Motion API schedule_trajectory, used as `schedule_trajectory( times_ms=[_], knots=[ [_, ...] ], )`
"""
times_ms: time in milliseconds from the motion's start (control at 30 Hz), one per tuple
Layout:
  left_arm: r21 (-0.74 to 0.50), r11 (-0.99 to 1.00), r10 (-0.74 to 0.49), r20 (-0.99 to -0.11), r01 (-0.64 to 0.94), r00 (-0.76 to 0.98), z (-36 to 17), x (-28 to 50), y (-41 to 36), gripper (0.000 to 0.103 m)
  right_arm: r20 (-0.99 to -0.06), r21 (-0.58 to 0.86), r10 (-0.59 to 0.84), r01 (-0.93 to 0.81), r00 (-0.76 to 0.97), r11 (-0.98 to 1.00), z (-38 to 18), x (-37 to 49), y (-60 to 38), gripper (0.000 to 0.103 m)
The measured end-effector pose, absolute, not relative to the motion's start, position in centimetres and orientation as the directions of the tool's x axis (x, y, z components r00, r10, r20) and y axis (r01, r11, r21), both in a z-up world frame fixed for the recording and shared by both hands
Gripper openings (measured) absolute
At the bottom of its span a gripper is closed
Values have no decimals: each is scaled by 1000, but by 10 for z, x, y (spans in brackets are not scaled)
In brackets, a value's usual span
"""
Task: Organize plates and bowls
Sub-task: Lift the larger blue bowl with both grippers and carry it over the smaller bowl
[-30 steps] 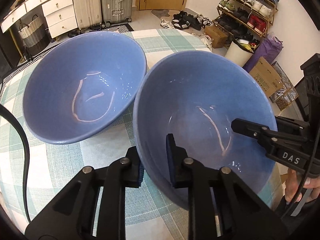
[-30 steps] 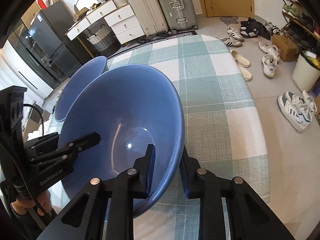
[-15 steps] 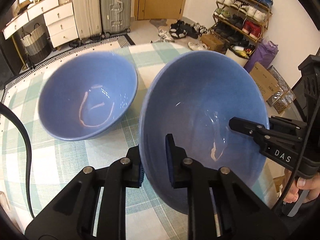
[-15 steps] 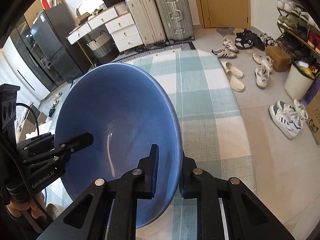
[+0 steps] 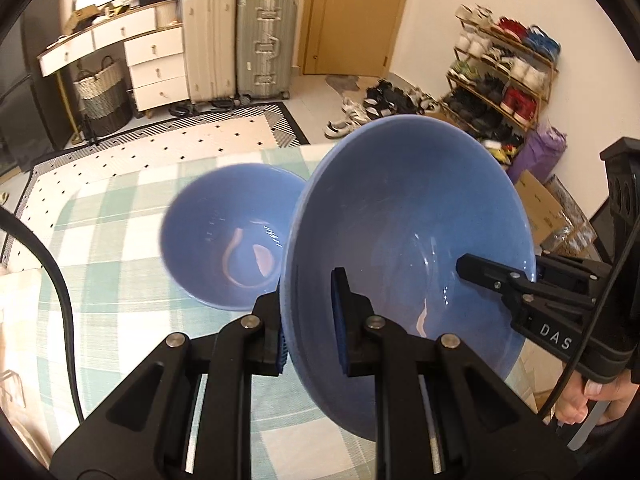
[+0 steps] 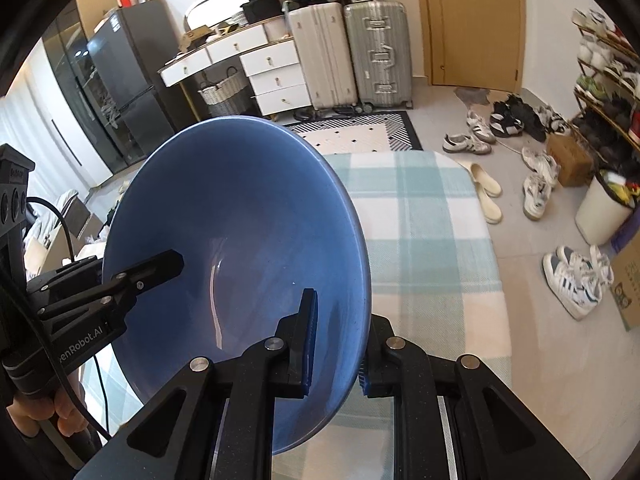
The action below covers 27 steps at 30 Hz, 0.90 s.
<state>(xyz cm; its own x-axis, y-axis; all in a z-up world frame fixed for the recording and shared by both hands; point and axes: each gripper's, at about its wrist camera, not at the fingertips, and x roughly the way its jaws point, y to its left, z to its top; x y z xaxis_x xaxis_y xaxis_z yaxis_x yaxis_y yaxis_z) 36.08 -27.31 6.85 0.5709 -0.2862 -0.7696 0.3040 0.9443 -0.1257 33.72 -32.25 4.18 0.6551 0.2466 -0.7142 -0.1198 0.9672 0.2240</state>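
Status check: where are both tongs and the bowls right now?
Left tongs and right tongs both clamp the lifted bowl's rim. Second bowl sits on the table. Nothing between them.

Blue bowls (image 5: pixel 400 232), green-checked tablecloth (image 5: pixel 120 280)

White drawers (image 5: pixel 158 66), two suitcases (image 5: pixel 266 44), wooden door (image 5: pixel 356 16), shoe rack (image 5: pixel 504 76), patterned rug (image 5: pixel 192 140)

Left gripper (image 5: pixel 310 322) clamped on near rim of raised blue bowl (image 5: pixel 408 216): one finger inside, one outside wall. Bowl held clear of checked tablecloth (image 5: pixel 120 280), tilted, opening facing camera. Right gripper (image 5: pixel 532 276) pinching opposite rim from right side; person's fingers visible on its handle at lower right. Second blue bowl (image 5: pixel 224 236) upright on tablecloth, left of and behind raised bowl, blurred.
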Motion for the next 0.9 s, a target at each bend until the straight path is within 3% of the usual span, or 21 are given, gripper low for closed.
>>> schedule_trajectory(
  times_ms=[633, 900],
  knots=[
    [-129, 977, -207, -758, 169, 619, 102, 453, -142, 15, -722, 194, 281, -205, 633, 959, 64, 408, -241, 17],
    [-134, 979, -202, -771, 156, 604, 90, 490, -129, 15, -733, 185, 269, -198, 624, 963, 57, 430, -234, 17]
  ],
)
